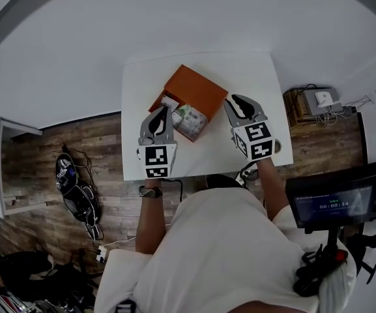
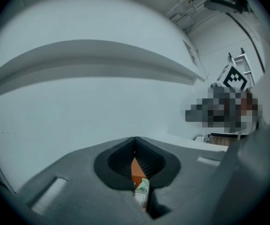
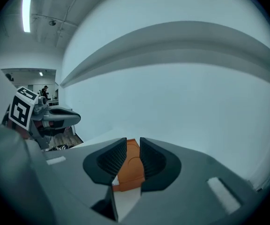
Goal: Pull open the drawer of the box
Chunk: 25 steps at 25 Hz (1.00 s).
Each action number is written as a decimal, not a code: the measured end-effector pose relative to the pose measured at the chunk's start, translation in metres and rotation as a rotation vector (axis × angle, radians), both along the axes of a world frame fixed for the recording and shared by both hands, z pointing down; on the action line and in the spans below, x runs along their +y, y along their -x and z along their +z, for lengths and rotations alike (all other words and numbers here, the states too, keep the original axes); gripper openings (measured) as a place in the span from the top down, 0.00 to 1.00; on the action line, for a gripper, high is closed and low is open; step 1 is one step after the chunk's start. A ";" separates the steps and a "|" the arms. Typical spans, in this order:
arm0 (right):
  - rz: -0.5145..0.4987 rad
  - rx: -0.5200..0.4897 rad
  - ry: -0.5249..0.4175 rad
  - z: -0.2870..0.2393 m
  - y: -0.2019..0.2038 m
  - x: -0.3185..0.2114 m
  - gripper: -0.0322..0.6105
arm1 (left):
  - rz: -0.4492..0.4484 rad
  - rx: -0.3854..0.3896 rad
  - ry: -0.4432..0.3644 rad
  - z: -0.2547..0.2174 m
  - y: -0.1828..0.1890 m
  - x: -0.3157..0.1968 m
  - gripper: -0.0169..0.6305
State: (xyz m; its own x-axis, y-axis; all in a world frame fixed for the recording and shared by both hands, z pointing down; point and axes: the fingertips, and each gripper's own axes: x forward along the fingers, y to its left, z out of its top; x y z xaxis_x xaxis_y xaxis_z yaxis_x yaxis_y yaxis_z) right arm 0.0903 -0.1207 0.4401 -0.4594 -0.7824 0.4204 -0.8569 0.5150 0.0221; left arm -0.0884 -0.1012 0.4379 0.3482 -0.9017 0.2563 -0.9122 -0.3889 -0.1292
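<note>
Box: we see a flat orange cardboard box (image 1: pixel 199 87) lying at an angle on the far half of the table, one corner pointing away from the person.
Drawer: its white-lined drawer (image 1: pixel 169 102) stands pulled out of the orange shell on the side nearer the person, its inside open to view from above.
Contents: a green-and-white printed packet (image 1: pixel 191 120) lies in the open drawer with some small white pieces we cannot make out.
Table: a white rectangular table (image 1: pixel 256 70) carries the box; the box sits between the two grippers.
Left gripper: the left gripper (image 1: pixel 162 114) hangs in the air just beside the drawer's near end, apart from it. In its own view the left gripper (image 2: pixel 135 142) is clenched, tips meeting on nothing; the box (image 2: pixel 135 170) and packet (image 2: pixel 143 187) show far off through the slit below.
Right gripper: the right gripper (image 1: pixel 234 102) hovers to the right of the box, not touching it. In its own view the right gripper (image 3: pixel 133 142) is released, pads apart, and the box (image 3: pixel 130 172) shows beyond the gap.
Surroundings: dark wooden plank floor (image 1: pixel 51 135) runs around the table, and a dark monitor screen (image 1: pixel 334 204) stands at the person's right.
</note>
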 end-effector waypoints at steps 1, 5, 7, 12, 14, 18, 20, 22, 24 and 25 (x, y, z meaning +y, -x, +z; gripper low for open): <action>0.004 -0.004 -0.008 -0.004 -0.002 0.002 0.82 | 0.003 -0.003 -0.015 -0.005 -0.002 0.000 0.96; 0.025 -0.026 -0.050 -0.033 -0.005 0.015 0.91 | 0.027 -0.021 -0.078 -0.036 -0.006 0.008 0.96; 0.038 -0.034 -0.084 -0.052 -0.006 0.026 0.93 | 0.045 -0.025 -0.113 -0.054 -0.011 0.019 0.96; 0.066 -0.060 -0.178 -0.101 -0.017 0.081 0.95 | 0.090 -0.023 -0.183 -0.094 -0.030 0.075 0.96; 0.068 -0.070 -0.213 -0.120 -0.021 0.101 0.95 | 0.102 -0.025 -0.208 -0.108 -0.038 0.094 0.96; 0.052 -0.071 -0.281 -0.153 -0.020 0.120 0.95 | 0.103 -0.022 -0.251 -0.132 -0.045 0.111 0.96; 0.042 -0.062 -0.314 -0.165 -0.012 0.134 0.95 | 0.095 -0.017 -0.278 -0.143 -0.039 0.124 0.96; 0.033 -0.051 -0.344 -0.174 -0.002 0.151 0.95 | 0.089 -0.015 -0.306 -0.152 -0.029 0.139 0.96; 0.027 -0.046 -0.360 -0.178 0.005 0.162 0.95 | 0.090 -0.019 -0.329 -0.160 -0.024 0.150 0.96; 0.026 -0.047 -0.363 -0.180 0.005 0.164 0.95 | 0.091 -0.022 -0.335 -0.163 -0.024 0.152 0.96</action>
